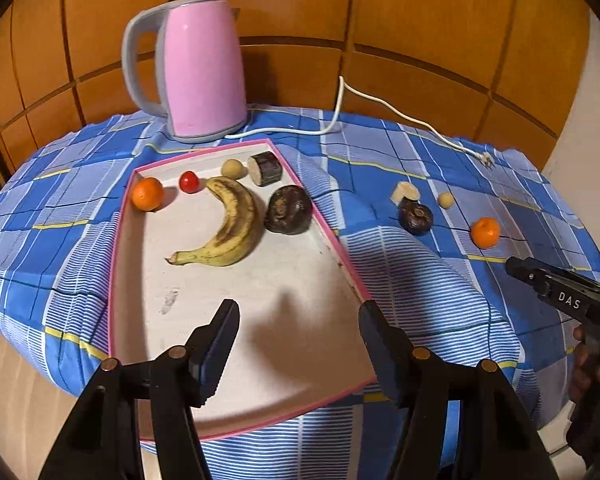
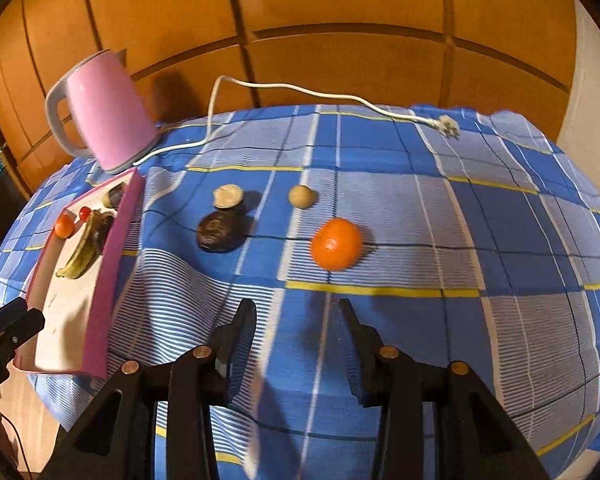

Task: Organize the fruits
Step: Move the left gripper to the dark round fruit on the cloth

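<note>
The left tongs point(image 1: 298, 320) are spread wide with nothing between them, hovering over the bare near part of the pink-rimmed tray point(image 1: 120, 240) in the lower middle of the left wrist frame. The right tongs point(image 2: 296, 312) are also spread and hold nothing; they sit at the bottom centre of the right wrist frame above the blue checked cloth point(image 2: 460, 208) that covers the worktop.

In the tray, toward the upper middle of the left frame, lie a banana point(image 1: 228, 228), an orange point(image 1: 147, 193) at the tray's far left corner, a small red fruit point(image 1: 189, 182) beside it, a tan ball point(image 1: 232, 168), a dark-skinned cut piece point(image 1: 265, 168) and a dark round fruit point(image 1: 288, 209) against the tray's right rim.

Four more fruits lie on the cloth outside the tray, at the centre of the right frame: a second orange point(image 2: 336, 244), nearest the right tongs; a dark fruit point(image 2: 219, 231) to its left; a pale cut piece point(image 2: 228, 196) touching the dark fruit's far side; and a tan ball point(image 2: 300, 196), apart from the others.

A pink kettle point(image 1: 200, 68) stands behind the tray in the upper left, its white cord point(image 2: 284, 90) trailing across the cloth to a loose plug point(image 2: 448, 125) in the upper right of the right frame.
</note>
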A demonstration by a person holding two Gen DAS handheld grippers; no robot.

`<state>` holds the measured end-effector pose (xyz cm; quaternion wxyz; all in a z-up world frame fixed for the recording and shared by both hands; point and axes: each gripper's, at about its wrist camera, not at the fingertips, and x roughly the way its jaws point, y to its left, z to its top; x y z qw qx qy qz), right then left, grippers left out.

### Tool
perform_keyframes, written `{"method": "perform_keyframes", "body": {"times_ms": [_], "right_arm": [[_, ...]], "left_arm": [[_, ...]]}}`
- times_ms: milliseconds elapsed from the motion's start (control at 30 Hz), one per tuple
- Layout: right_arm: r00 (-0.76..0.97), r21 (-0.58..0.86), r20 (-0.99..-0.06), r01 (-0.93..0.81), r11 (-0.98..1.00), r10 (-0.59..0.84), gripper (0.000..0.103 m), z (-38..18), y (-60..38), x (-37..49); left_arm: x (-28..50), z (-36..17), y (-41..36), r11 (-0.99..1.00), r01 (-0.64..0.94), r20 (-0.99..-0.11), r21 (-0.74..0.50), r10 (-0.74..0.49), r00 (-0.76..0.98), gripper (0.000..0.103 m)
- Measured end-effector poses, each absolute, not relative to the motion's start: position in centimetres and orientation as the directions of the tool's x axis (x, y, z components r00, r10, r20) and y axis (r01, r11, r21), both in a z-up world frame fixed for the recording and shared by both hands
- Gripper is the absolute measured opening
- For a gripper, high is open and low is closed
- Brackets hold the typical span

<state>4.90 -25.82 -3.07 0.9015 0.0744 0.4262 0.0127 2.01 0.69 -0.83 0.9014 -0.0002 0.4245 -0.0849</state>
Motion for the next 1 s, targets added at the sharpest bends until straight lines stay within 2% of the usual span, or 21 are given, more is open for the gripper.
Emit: {"method": "perform_keyframes", "body": {"times_ms": [367,1000], "right_arm": [[0.61,0.11,-0.791,0.06,0.992,0.05,0.041,-4.5,-26.2,4.5],[0.61,0.126,-0.791,0.098,0.987,0.04,0.041,-5.1,-27.7,3.4]], "left_arm": [[1.8,-1.3,-0.6,0.979,0.187,-0.781,-0.08,-0.178,0.599,0.063],[5.0,0.8,-5.0,0.926,0.34,-0.767,-0.162,-0.335,0.546,0.062]]}}
